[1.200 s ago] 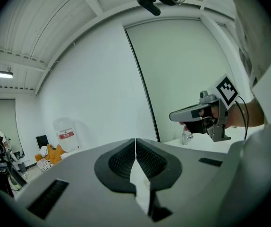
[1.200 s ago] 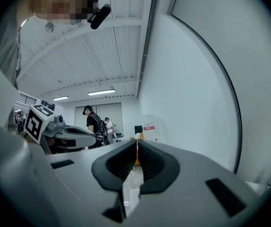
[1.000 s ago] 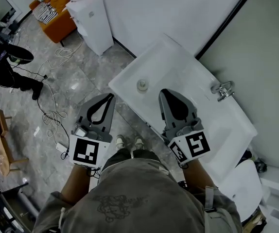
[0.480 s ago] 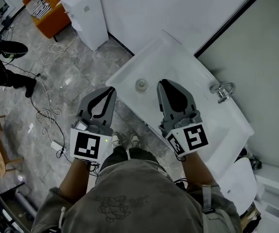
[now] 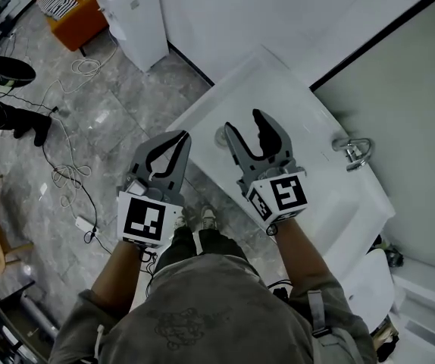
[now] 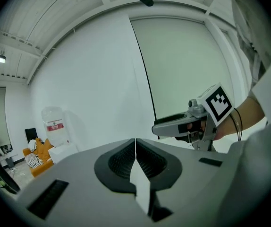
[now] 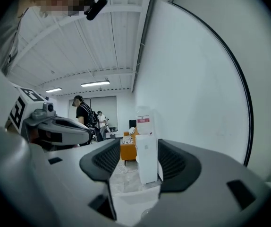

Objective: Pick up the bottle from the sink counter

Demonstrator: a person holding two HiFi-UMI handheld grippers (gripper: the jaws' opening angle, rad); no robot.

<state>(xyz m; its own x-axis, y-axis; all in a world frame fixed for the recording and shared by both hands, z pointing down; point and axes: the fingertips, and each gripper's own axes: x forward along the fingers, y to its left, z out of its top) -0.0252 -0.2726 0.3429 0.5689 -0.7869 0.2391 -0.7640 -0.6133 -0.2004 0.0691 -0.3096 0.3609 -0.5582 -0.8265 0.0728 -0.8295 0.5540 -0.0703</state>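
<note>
No words or numbers can be read. At the back of the left tool [image 5: 180,134] and the right tool [image 5: 245,121] sit marker cubes [image 5: 143,220] — black-and-white square patterns only. Far ahead of the right tool, a water jug [image 7: 144,127] bears a red label [image 7: 143,120] — its print too small to read.

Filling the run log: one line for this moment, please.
phase: reach | right gripper: jaws have just been opening, nothing between them | left gripper: shut, empty | bottle: on sink counter, not gripped
</note>
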